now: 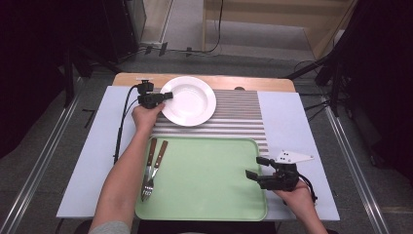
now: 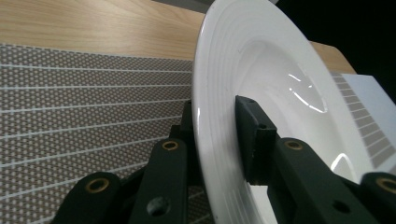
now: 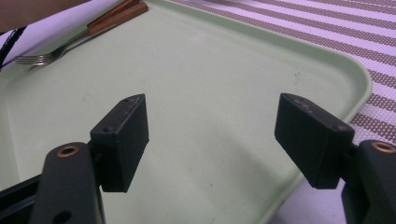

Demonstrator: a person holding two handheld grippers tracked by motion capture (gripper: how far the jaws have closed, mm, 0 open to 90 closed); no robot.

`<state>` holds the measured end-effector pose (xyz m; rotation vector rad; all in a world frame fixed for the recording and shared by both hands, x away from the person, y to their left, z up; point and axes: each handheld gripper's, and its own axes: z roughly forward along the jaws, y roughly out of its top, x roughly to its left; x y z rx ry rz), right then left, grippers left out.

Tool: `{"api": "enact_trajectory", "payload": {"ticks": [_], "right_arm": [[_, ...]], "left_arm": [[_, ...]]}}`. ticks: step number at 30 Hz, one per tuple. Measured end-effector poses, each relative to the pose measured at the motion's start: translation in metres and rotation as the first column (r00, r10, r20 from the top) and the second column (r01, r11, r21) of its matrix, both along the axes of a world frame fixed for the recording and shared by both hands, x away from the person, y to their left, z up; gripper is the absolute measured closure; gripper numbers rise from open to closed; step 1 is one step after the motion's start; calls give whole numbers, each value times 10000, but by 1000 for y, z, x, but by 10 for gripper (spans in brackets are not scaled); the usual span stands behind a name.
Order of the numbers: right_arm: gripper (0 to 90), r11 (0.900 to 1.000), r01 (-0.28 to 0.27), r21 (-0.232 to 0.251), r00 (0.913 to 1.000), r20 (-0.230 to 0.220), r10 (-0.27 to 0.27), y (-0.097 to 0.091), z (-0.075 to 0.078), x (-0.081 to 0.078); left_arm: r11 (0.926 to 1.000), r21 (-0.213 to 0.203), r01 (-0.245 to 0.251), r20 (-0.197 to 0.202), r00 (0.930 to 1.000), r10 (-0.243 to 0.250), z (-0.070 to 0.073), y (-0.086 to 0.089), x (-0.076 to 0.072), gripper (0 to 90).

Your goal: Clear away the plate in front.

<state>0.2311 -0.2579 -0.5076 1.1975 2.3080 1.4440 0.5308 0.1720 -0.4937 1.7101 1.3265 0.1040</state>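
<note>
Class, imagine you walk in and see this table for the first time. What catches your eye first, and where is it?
First comes the white plate at the far side of the table on the striped mat, its rim between the jaws of the left claw. Next is the big green tray at the near edge, with a fork lying at its left end. The right claw hangs open over the tray's right edge.

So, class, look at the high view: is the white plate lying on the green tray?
No, the white plate lies on the striped mat beyond the green tray, its rim between the jaws of the left gripper.
</note>
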Motion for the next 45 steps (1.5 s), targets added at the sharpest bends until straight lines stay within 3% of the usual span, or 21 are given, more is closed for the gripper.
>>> {"api": "enact_trajectory", "payload": {"ticks": [6, 8, 11, 16, 18, 23, 28, 31, 45], "right_arm": [[252, 10000, 15, 42, 10000, 57, -15, -1, 0, 0], [252, 10000, 28, 36, 10000, 57, -28, -1, 0, 0], [252, 10000, 35, 31, 10000, 64, -35, -1, 0, 0], [252, 10000, 24, 40, 10000, 79, -24, -1, 1, 0], [252, 10000, 37, 48, 10000, 81, -37, -1, 1, 0], [252, 9996, 60, 269, 10000, 30, -61, -2, 1, 2], [252, 9996, 45, 277, 10000, 0, -45, -2, 1, 2], [252, 9994, 74, 325, 10000, -22, -73, -2, 1, 2], [252, 9993, 33, 382, 10000, -2, -33, -2, 1, 4]], "left_arm": [[9988, 400, 283, 99, 9995, -287, 18, -9, -6, 780], [9990, 8, 438, -11, 9990, -438, 23, -11, -7, 800], [9991, 279, 332, -64, 9994, -330, 31, -18, -9, 815], [9991, 379, 198, -627, 9979, -174, 37, -18, -4, 815], [9984, 419, 377, -805, 9962, -342, 39, -17, -2, 814], [9973, 511, 520, -1007, 9938, -466, 44, -14, 0, 812], [9985, 499, 206, -739, 9971, -169, 56, -8, -3, 811], [9995, 288, 150, -758, 9970, -128, 63, -4, -3, 814], [9974, 145, 709, -1005, 9925, -691, 86, -2, -13, 812]]}}
